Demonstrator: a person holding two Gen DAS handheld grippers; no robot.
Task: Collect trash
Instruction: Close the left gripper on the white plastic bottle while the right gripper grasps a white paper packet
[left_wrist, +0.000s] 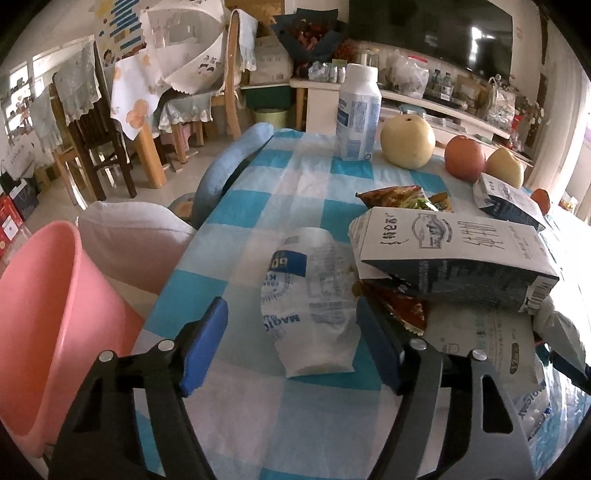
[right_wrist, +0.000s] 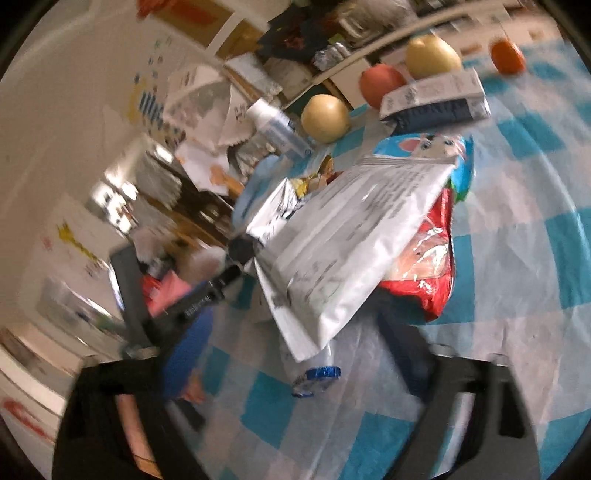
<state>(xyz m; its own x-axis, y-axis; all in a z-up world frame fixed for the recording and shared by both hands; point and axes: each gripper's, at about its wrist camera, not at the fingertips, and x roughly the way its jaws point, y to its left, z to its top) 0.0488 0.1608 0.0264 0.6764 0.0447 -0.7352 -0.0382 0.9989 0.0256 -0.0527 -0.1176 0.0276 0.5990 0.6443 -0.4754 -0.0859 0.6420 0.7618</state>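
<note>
On the blue-and-white checked tablecloth (left_wrist: 258, 206) a crumpled white plastic bottle (left_wrist: 310, 306) lies between the blue pads of my left gripper (left_wrist: 291, 343). That gripper is open, with a gap on the bottle's left side. To its right a white and dark milk carton (left_wrist: 454, 251) rests on a red wrapper (left_wrist: 402, 306). The right wrist view is blurred. My right gripper (right_wrist: 295, 358) stands open around a clear bottle with a blue cap (right_wrist: 314, 373), under a silver bag (right_wrist: 343, 243). A red bag (right_wrist: 432, 266) lies beside it.
A pink bin (left_wrist: 48, 332) stands off the table's left edge beside a cushioned chair (left_wrist: 133, 236). Further back are an upright white bottle (left_wrist: 358, 114), pears (left_wrist: 408, 142), an apple (left_wrist: 464, 157), a second carton (left_wrist: 506, 201) and a snack wrapper (left_wrist: 402, 197).
</note>
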